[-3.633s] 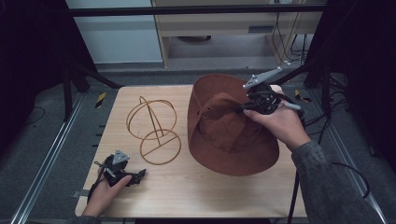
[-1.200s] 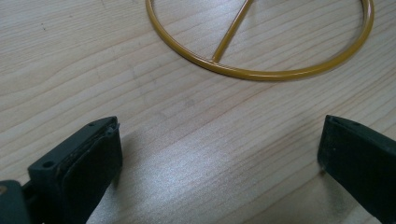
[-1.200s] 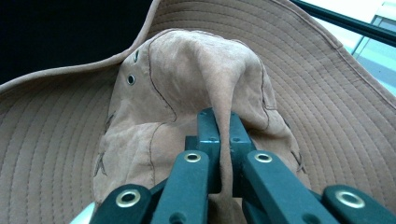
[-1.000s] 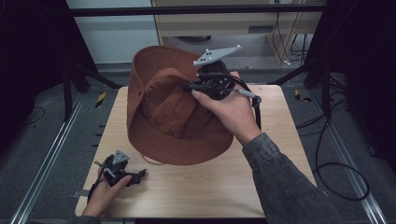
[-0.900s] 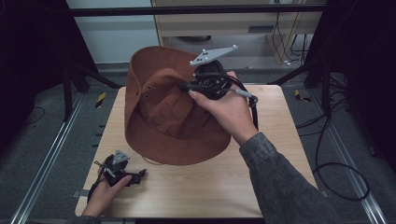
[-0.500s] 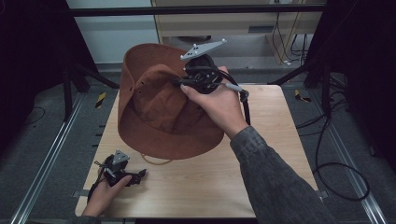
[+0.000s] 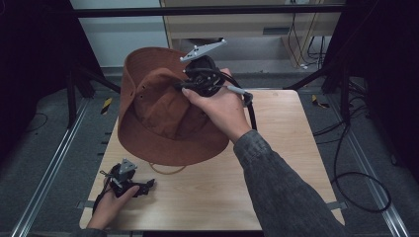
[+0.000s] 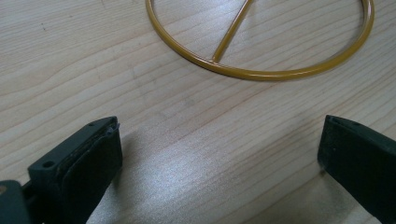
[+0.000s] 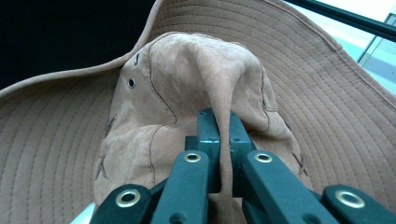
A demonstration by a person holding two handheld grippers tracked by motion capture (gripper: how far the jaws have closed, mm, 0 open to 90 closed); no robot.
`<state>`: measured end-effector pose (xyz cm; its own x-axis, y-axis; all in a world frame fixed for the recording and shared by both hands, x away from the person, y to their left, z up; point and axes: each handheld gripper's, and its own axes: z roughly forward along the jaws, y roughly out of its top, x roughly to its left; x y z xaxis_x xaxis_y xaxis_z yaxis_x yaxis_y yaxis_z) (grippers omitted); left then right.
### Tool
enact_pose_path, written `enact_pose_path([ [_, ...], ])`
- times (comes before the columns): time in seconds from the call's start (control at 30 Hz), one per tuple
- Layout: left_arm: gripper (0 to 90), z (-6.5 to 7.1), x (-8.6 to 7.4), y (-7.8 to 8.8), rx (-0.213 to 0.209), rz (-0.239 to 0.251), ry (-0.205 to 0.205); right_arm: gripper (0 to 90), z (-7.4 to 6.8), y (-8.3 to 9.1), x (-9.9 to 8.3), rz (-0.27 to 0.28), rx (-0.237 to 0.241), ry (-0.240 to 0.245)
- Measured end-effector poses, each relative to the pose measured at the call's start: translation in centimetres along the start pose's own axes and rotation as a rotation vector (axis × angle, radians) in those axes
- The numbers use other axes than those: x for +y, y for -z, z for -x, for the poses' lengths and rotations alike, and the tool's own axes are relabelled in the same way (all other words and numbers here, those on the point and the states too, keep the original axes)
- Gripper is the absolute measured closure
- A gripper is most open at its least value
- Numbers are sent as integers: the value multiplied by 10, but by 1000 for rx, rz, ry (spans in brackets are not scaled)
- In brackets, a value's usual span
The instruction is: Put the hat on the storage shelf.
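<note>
Right hand-held gripper [image 7: 185,85] raised, pinching hat [image 7: 163,113] crown; forearm extended.

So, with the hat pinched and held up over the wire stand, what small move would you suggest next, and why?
Probably lower the hat a little. The right gripper pinches a fold of its crown, the brim hangs above the table, and the stand's gold ring lies beneath.

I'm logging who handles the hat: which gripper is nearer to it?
Right. The right gripper pinches the brown hat at its crown; the left gripper rests open on the table, apart from the brim.
</note>
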<state>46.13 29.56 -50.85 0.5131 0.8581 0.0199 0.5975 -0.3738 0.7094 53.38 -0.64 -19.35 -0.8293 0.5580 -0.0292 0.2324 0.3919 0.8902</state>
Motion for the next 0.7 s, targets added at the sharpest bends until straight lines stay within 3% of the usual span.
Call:
enact_pose_path([
  [0.7,0,0,0,0,-2,-2,-3,890,-9,-38,-1,-54,23,0],
])
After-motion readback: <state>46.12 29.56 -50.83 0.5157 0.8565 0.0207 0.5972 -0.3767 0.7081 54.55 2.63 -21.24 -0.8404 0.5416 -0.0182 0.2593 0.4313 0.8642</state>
